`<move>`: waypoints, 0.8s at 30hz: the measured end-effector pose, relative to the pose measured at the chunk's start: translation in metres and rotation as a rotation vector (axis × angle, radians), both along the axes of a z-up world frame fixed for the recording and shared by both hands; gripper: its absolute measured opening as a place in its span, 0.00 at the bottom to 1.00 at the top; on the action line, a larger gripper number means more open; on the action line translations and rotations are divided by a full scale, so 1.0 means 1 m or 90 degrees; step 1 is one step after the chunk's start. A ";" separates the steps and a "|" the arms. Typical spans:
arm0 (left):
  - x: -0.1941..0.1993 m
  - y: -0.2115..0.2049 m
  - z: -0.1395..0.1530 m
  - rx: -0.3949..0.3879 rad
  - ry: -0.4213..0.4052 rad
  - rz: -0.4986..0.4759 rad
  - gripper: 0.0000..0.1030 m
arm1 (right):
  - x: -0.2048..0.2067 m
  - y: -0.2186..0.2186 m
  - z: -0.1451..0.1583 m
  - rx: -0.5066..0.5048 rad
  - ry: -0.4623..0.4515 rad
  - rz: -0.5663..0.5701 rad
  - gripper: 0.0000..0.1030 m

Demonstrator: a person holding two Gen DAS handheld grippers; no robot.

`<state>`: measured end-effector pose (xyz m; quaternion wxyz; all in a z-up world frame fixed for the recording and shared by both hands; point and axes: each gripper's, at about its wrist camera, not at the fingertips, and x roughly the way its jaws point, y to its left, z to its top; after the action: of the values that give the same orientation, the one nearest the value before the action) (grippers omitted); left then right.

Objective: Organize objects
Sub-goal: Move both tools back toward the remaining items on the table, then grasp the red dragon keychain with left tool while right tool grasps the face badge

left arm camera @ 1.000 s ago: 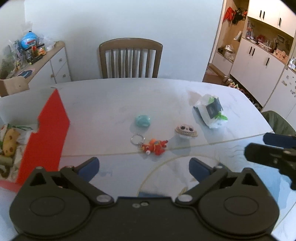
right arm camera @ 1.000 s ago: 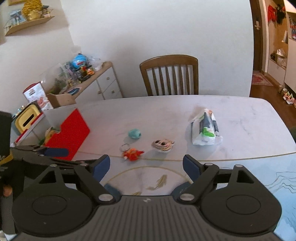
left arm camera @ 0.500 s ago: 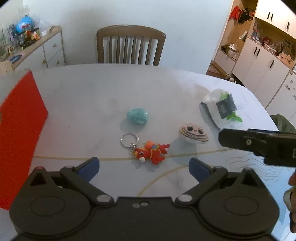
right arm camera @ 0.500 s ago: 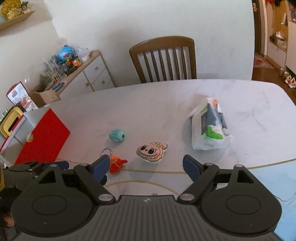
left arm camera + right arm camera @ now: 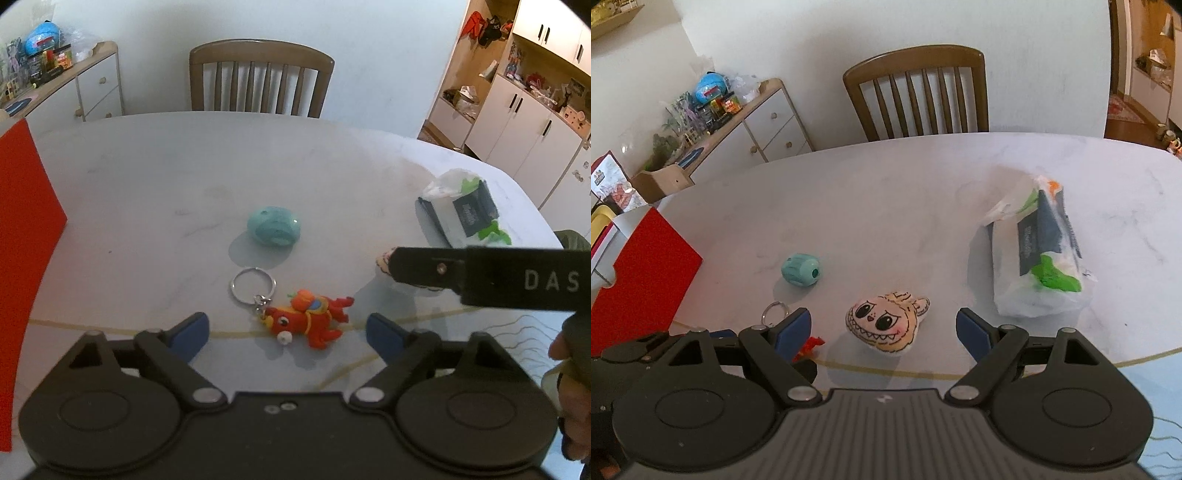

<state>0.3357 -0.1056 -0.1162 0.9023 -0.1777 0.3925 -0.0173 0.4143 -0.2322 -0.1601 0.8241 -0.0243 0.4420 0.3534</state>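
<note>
In the left wrist view the left hand-held gripper point(image 5: 288, 328), jaws closing, frames a red rubber dragon keyring point(image 5: 303, 321) untouched on the white marble table point(image 5: 147, 177), while in the right wrist view the right hand-held gripper point(image 5: 882, 328) gapes around a beige plush monster face point(image 5: 886, 321).

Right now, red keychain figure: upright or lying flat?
Lying flat. The red keychain figure rests on its side on the table, ring flat beside it.

A red dragon keychain point(image 5: 308, 323) with a metal ring is being seen lying flat near the worktop's point(image 5: 184, 166) near edge. A teal rounded toy point(image 5: 274, 226) is resting just beyond it. A beige grinning plush face point(image 5: 884, 322) is lying face-up beside them, and a white wipes packet point(image 5: 1039, 254) is lying toward the right edge.
</note>
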 end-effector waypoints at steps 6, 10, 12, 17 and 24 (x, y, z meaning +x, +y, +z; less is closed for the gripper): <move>-0.001 -0.003 0.002 0.014 -0.015 -0.006 0.69 | 0.003 0.009 -0.007 -0.005 0.000 0.015 0.75; -0.004 -0.005 0.003 0.011 -0.020 -0.010 0.56 | 0.005 0.012 -0.013 -0.009 0.007 0.017 0.69; -0.004 -0.007 0.004 0.012 -0.023 -0.018 0.50 | 0.006 0.013 -0.014 -0.007 0.011 0.017 0.64; -0.004 -0.010 0.005 0.015 -0.025 -0.020 0.50 | 0.005 0.012 -0.015 0.000 0.019 0.016 0.54; -0.004 -0.005 0.009 -0.001 -0.027 -0.015 0.50 | 0.002 0.006 -0.012 0.007 0.022 0.008 0.48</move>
<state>0.3316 -0.1109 -0.1071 0.9099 -0.1732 0.3756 -0.0317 0.4162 -0.2262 -0.1723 0.8141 -0.0165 0.4543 0.3615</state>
